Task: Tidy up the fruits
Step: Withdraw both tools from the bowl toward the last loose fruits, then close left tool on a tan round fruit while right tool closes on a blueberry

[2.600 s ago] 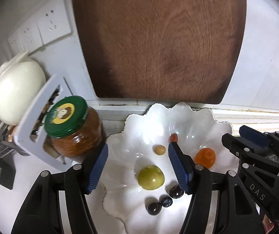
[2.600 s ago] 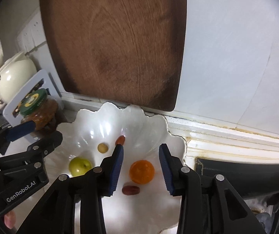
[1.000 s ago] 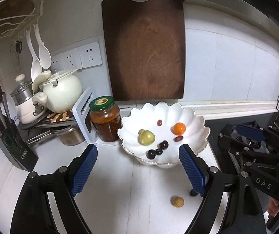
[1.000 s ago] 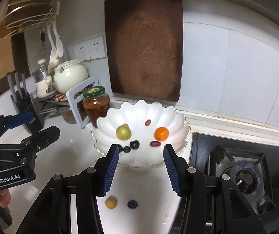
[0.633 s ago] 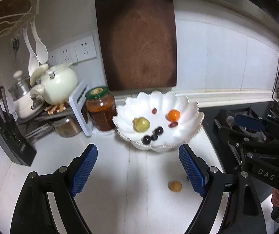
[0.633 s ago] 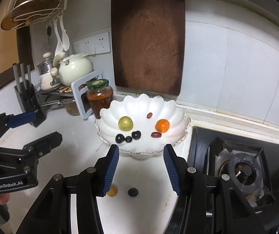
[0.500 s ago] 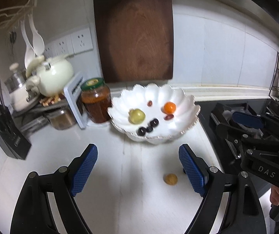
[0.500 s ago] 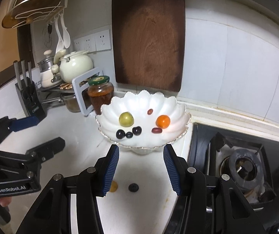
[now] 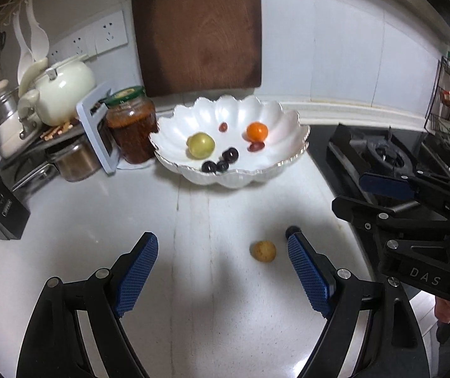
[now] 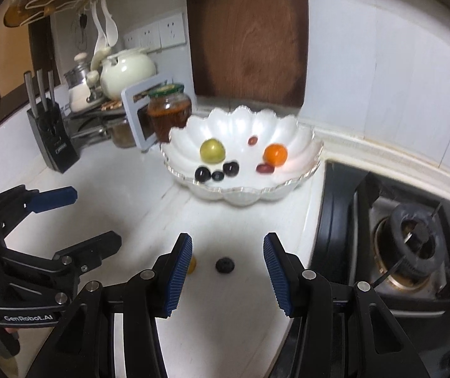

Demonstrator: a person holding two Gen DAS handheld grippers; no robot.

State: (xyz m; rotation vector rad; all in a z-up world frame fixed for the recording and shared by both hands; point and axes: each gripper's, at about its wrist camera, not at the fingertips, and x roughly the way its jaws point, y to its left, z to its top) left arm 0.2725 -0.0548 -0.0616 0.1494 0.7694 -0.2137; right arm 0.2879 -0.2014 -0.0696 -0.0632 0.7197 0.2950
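Fingers of both grippers are parted and empty: left gripper (image 9: 221, 263) wide, right gripper (image 10: 228, 263) narrower. Both have pulled back from the scalloped white bowl (image 9: 291, 119) and dropped toward the counter, probably targeting the small tan fruit (image 9: 263, 251) and dark berry (image 10: 225, 265) lying loose there.

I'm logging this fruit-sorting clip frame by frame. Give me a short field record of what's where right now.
bowl: white scalloped bowl on the counter by the wall
in bowl: green fruit, orange fruit, three dark berries, two small red fruits
loose on counter: small yellow fruit, dark berry
left gripper: open, empty
right gripper: open, empty, dark berry ahead between its fingers
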